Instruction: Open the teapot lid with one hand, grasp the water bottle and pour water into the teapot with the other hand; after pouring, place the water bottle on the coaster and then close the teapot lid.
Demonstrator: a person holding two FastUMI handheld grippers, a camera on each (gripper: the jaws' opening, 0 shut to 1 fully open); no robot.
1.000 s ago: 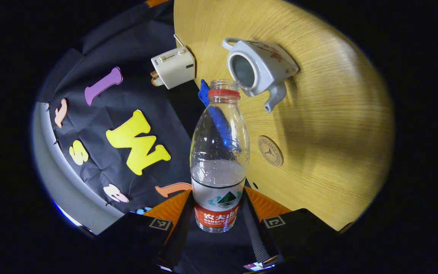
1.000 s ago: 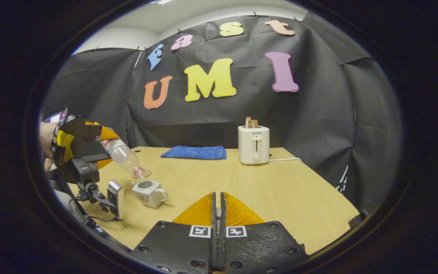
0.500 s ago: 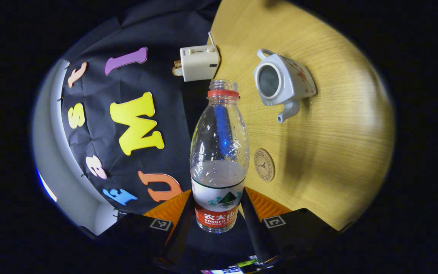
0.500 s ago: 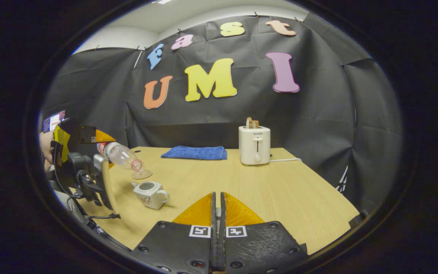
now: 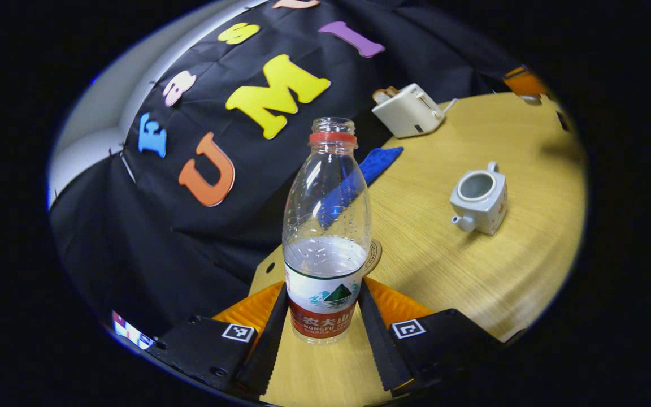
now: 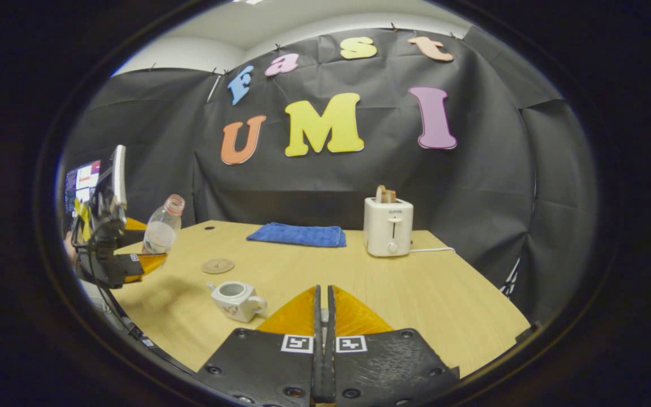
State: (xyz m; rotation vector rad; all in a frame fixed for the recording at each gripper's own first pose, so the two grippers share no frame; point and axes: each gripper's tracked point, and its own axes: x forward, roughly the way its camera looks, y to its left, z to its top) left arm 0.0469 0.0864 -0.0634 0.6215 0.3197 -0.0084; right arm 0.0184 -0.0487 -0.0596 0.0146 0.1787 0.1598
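Between the left gripper's (image 5: 324, 330) two fingers the bottle (image 5: 326, 226) stands upright, both fingers pressing on its labelled lower part; it has no cap and is less than half full of water. Seen from the right gripper view, that bottle (image 6: 163, 226) hangs above the table's (image 6: 359, 282) left edge, leaning slightly, with the left gripper (image 6: 127, 263) under and beside it. On the table, the coaster (image 6: 217, 265) lies flat, close to the bottle but apart from it; in the left gripper view the coaster (image 5: 373, 257) peeks out from just behind the bottle. Nearer the right gripper, the teapot (image 6: 238, 299) sits upright with its mouth uncovered, and I cannot tell where the lid is. From the left gripper view the teapot (image 5: 479, 195) stands well to the right of the bottle, spout pointing left. Farther back lie a blue cloth (image 6: 297, 234) and a white toaster (image 6: 389, 226) with a slice in it. At the bottom of its own view, the right gripper (image 6: 323, 333) has its fingers closed together, with nothing visible between them.
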